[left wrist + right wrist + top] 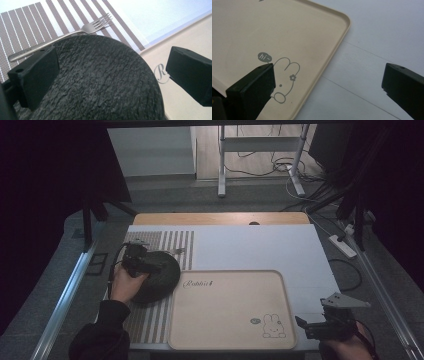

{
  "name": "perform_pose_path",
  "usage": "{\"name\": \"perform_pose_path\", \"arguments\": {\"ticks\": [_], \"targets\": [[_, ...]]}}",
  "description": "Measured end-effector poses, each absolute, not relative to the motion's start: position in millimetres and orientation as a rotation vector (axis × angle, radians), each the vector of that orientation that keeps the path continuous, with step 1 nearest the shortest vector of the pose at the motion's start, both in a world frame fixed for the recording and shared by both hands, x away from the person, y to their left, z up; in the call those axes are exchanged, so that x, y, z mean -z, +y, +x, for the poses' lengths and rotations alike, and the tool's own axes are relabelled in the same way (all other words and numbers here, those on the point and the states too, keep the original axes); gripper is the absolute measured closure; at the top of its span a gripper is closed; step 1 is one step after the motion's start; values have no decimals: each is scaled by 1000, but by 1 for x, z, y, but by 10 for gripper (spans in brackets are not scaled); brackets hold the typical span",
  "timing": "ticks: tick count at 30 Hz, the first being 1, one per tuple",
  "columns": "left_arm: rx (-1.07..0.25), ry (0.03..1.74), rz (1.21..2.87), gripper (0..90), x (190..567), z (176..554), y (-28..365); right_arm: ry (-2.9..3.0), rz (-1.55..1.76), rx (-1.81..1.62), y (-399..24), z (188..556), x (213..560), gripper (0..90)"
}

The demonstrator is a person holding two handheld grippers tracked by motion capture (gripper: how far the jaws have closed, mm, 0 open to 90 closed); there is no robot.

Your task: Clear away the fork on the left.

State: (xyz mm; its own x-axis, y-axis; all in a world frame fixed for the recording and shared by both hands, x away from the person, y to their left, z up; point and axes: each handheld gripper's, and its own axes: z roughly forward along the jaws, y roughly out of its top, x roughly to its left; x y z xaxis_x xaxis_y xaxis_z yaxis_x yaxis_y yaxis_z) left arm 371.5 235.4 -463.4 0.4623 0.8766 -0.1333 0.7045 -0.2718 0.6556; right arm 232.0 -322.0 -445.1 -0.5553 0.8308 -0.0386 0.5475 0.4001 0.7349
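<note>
A dark, rough-textured round plate (161,276) (105,82) rests on the striped placemat (150,320), its right rim close to the tray's left edge. My left gripper (155,266) (112,58) hovers over the plate, open, with its jaws spread wide on either side of the plate's top surface. Just beyond the plate a silver fork (176,251) (75,32) lies on the placemat. My right gripper (302,326) (328,68) is open at the tray's near right corner, one jaw above the rabbit drawing (285,80), the other above the white table.
A beige tray (227,340) (249,30) with a rabbit drawing and script lettering (161,72) lies at the front centre. White table surface (260,247) stretches behind and right of it. A power strip (342,246) and cables lie on the floor at right.
</note>
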Motion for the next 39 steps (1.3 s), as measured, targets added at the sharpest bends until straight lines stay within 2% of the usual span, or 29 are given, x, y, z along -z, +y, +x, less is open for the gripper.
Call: {"name": "perform_pose_path", "arguments": {"ticks": [34,36,39], "targets": [[-241,1353,2116,12,480,449,231,2267,1189,-977,-323,233,445,0],[-240,1350,2125,44,481,452,231,2268,1190,-978,-323,233,445,0],[-222,1330,2150,191,482,456,231,2268,1189,-980,-323,233,445,0]]}}
